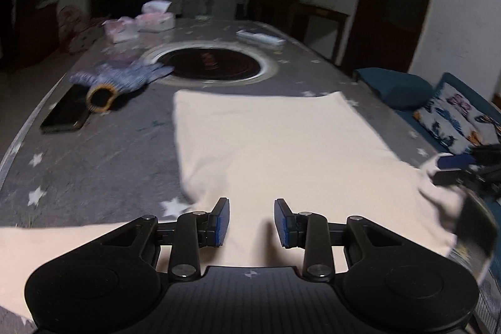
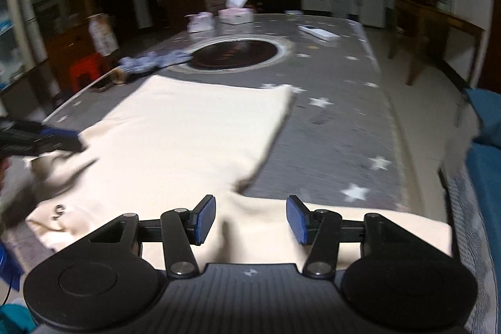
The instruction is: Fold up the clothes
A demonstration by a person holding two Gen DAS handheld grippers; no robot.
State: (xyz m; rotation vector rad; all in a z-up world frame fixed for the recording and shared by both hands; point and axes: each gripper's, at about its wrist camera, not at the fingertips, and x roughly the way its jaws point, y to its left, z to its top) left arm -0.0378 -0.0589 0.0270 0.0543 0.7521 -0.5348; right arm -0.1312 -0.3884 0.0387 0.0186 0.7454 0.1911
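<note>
A cream garment (image 1: 275, 140) lies spread flat on the grey star-patterned table cover (image 1: 94, 171), with one sleeve running off to the near left. My left gripper (image 1: 252, 221) hovers over its near edge, jaws apart and nothing pinched between the blue pads. In the right wrist view the same garment (image 2: 188, 130) reaches toward the hob, and a sleeve lies under my right gripper (image 2: 251, 219), which stands open above a fold in the cloth. The right gripper (image 1: 451, 169) shows at the garment's right edge in the left wrist view. The left gripper (image 2: 40, 140) shows at its left edge in the right wrist view.
A round black hob (image 1: 213, 64) is set into the table's middle. A blue knit glove (image 1: 125, 77) and a dark phone (image 1: 65, 115) lie to the left. Tissue packs (image 1: 156, 19) and a white remote (image 1: 260, 38) sit farther back. A blue sofa with cushions (image 1: 394, 86) stands right.
</note>
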